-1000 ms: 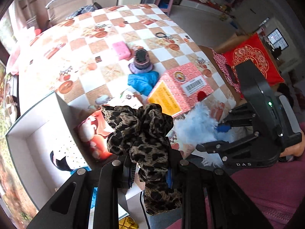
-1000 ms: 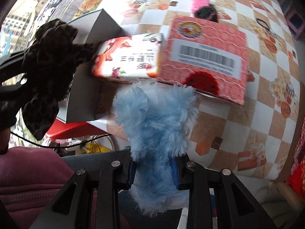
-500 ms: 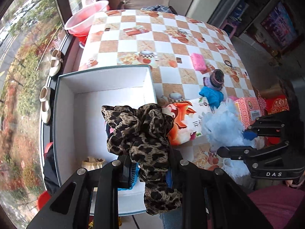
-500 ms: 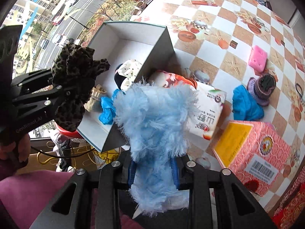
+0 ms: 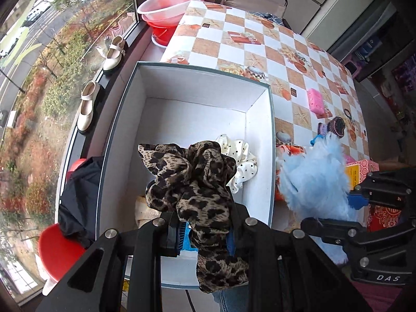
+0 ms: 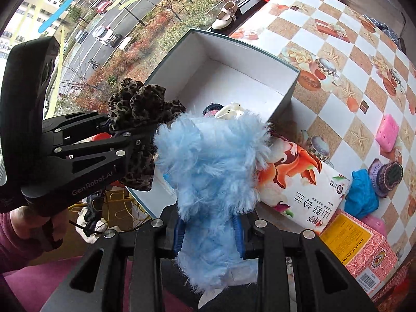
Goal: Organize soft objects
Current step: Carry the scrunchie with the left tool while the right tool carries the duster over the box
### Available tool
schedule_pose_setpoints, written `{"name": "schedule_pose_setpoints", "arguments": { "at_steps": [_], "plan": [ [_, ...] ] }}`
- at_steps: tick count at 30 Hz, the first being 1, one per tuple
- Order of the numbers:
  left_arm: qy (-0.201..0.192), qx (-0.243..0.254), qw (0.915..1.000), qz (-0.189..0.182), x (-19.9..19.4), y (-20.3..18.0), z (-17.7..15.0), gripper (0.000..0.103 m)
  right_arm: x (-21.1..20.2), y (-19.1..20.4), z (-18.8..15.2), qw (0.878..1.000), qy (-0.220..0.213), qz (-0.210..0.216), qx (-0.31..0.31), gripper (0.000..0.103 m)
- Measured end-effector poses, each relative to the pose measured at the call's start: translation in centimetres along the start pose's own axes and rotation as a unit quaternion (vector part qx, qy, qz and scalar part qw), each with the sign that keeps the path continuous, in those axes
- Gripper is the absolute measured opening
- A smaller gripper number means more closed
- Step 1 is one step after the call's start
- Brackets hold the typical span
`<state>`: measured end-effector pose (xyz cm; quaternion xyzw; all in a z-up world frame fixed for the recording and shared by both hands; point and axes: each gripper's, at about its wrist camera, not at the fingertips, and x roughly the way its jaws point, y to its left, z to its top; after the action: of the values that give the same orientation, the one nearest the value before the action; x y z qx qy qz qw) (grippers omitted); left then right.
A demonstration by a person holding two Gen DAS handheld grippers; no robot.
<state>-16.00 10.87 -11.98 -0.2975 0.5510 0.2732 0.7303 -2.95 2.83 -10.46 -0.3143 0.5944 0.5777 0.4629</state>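
Left tongs: at the bottom centre of the left wrist view, clamped tight on the leopard scrunchie; the cloth bunches above the blue pads and a tail hangs below them. In the right wrist view these tongs show at the left edge.
Right tongs: at the bottom centre of the right wrist view, closed on the blue fluffy piece, which fills the gap between the blue pads and spreads wide above them.
Leopard scrunchie position: held over the near part of the white box, above its open top, not resting on the floor of the box.
Blue fluffy piece position: held just beside the box's right wall in the left wrist view, over the bench edge and touching or overlapping the tissue pack; I cannot tell which.
Inside the box: a cream polka-dot scrunchie lies against the right wall; a beige item shows low at the near wall, mostly hidden by the scrunchie.
Middle right: a pink patterned carton at the lower right; a blue cloth and a purple knitted item just beyond the tissue pack.
Far: a pink sponge on the checked cover; red and pink basins at the top centre; two cream shoes on the window sill at the left.
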Motion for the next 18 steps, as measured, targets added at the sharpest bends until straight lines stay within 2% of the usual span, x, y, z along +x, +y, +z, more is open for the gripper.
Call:
{"name": "schedule_pose_setpoints", "arguments": {
  "at_steps": [6,18],
  "plan": [
    [0.007,-0.007,0.9999,0.008,0.2,0.8,-0.1,0.027,0.8,1.0,0.7,1.000,0.005,0.005,-0.016,0.032],
    [0.008,0.011,0.9999,0.008,0.6,-0.1,0.6,0.027,0.6,-0.3,0.5,1.000,0.001,0.008,0.012,0.032]
  ]
}}
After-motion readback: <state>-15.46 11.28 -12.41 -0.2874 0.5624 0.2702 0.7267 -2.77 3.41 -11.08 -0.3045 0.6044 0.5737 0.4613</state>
